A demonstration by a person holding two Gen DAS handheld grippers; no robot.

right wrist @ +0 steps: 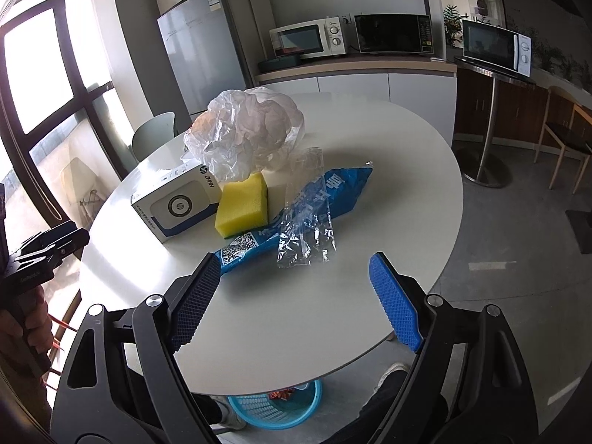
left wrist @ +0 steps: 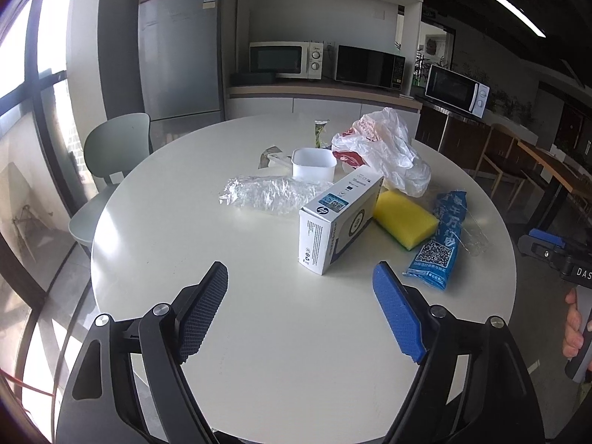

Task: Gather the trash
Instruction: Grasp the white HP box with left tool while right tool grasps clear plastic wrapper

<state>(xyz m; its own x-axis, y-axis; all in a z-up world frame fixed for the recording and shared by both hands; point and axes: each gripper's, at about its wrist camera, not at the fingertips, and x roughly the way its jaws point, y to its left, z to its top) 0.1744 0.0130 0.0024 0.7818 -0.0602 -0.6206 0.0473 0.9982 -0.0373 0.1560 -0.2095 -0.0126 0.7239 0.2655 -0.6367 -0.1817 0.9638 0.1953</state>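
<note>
A round white table (left wrist: 259, 314) (right wrist: 407, 170) carries litter. A white HP box (left wrist: 338, 218) (right wrist: 177, 199) stands beside a yellow sponge (left wrist: 403, 218) (right wrist: 242, 205), a blue wrapper (left wrist: 440, 236) (right wrist: 314, 199), clear plastic wrap (left wrist: 270, 192), a clear sleeve (right wrist: 307, 229), a crumpled white bag (left wrist: 384, 151) (right wrist: 244, 129) and a white tub (left wrist: 312, 162). My left gripper (left wrist: 299, 277) is open and empty, just short of the box. My right gripper (right wrist: 292, 266) is open and empty, near the blue wrapper and sleeve.
A blue basket (right wrist: 275, 405) sits on the floor under the table's near edge. A green chair (left wrist: 111, 155) stands at the table's far left. A fridge (left wrist: 181, 51), a counter with microwaves (left wrist: 285, 59) and wooden chairs (right wrist: 562, 137) lie beyond.
</note>
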